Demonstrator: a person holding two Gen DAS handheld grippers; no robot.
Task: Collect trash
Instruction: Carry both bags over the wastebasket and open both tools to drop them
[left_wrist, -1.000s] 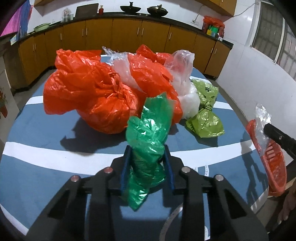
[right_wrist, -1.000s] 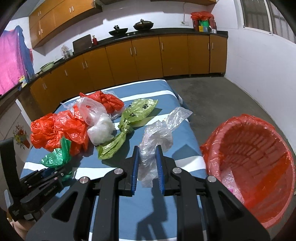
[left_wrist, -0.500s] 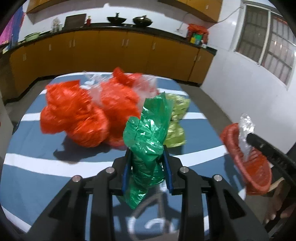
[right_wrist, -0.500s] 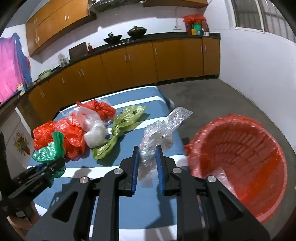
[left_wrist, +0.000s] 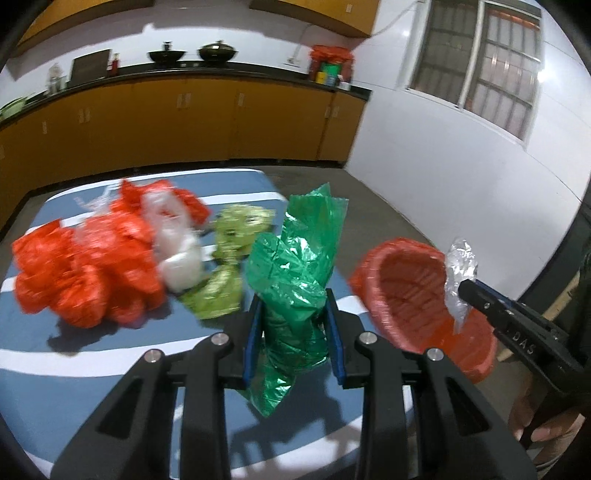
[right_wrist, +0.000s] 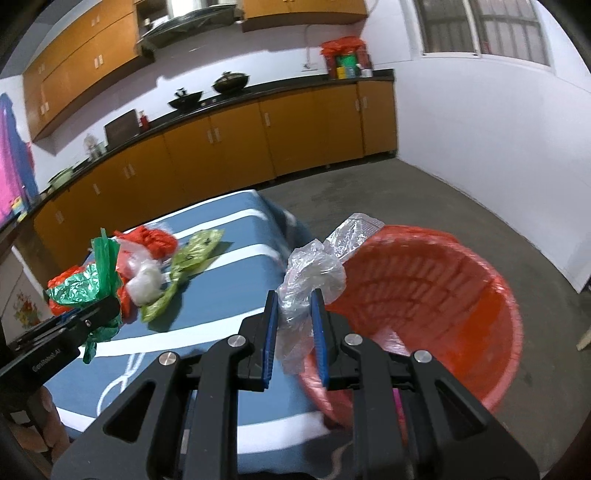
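From the left wrist, the left hand-held gripper (left_wrist: 293, 334) is clamped on a crumpled green plastic bag (left_wrist: 295, 280), held above the blue striped desk (left_wrist: 55, 387). Behind it on the desk lie the orange bags (left_wrist: 85, 273), a white bag (left_wrist: 181, 258) and a lime-green bag (left_wrist: 225, 280), all blurred. To the right, the red basket (left_wrist: 417, 317) stands just past the desk's edge, and the right hand-held gripper (left_wrist: 465, 291) holds a clear plastic bag (left_wrist: 460, 273) at its rim.

From the right wrist, the right hand-held gripper (right_wrist: 293, 325) is closed on that clear plastic bag (right_wrist: 310, 280), whose upper part overlaps the near rim of the red basket (right_wrist: 443, 295). The left hand-held gripper (right_wrist: 99, 314) shows at left with the green plastic bag (right_wrist: 88, 284) over the desk (right_wrist: 229, 266).

The risk, as I judge it: both bags are light and springy, so one let go short of the rim may drift onto the floor or cling to a pad. The two grippers converging on one basket could also knock together.
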